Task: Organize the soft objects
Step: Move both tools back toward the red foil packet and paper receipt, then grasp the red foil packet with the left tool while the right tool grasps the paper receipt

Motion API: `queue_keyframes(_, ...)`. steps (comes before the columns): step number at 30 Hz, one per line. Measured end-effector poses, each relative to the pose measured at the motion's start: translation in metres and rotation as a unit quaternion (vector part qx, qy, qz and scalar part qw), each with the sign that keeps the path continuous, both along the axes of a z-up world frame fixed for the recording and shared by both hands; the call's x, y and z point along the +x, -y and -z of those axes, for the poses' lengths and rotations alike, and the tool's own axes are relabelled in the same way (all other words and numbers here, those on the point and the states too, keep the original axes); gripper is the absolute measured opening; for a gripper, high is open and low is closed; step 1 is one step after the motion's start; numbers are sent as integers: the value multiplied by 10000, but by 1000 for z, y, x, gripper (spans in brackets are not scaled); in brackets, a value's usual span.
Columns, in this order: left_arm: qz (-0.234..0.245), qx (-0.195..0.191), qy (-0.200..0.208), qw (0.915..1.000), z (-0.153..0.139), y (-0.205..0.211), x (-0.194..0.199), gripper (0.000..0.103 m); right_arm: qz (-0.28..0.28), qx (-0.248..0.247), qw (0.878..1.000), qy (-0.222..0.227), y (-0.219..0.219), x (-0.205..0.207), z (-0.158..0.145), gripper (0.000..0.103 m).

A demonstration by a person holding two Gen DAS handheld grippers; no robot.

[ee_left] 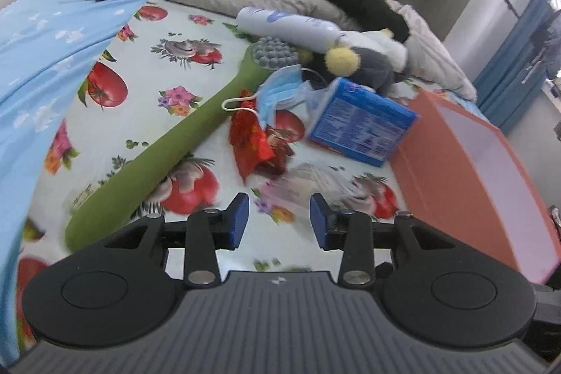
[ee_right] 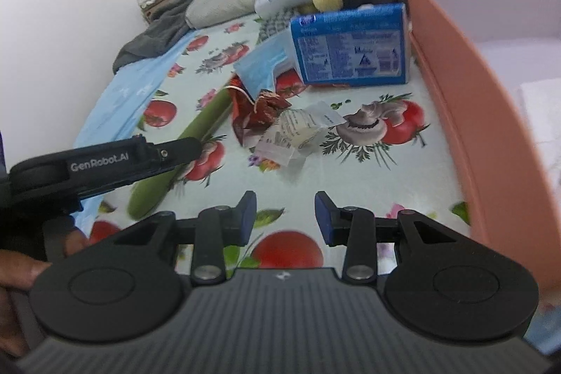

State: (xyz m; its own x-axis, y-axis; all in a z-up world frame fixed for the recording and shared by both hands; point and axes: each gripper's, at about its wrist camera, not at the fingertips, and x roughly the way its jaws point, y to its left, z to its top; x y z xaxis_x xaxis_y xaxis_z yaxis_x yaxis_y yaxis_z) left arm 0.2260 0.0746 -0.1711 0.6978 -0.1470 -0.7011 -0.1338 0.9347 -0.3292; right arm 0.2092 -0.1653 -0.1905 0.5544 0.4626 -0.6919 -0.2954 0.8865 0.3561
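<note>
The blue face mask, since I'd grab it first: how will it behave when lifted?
The blue face mask looks crumpled and thin, so probably floppy and very light. Its white ear loop trails over the red wrapper and may snag it. It lies against the blue carton, so nudging could follow.

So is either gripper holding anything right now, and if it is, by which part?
Nothing is held. The left gripper and the right gripper both stand open over the printed sheet, with only empty space between their pads.

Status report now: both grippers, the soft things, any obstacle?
Left gripper open, empty. Right gripper open, empty. Face mask and plush toy on bed, orange box alongside. Blue carton beside mask.
</note>
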Motion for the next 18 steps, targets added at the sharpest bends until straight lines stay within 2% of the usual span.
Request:
queue_keyframes(4, -86, -130, 11, 9999, 15, -13, 27, 44, -87, 100, 9998, -178, -12, 31, 21, 40)
queue_keyframes(10, -98, -295, -12, 9995, 35, -19, 62, 44, -211, 91, 9995, -202, -29, 67, 34, 41)
queue_keyframes(18, -134, -277, 9, 9995, 50, -18, 94, 42, -282, 168, 9986, -421, -42, 89, 49, 41)
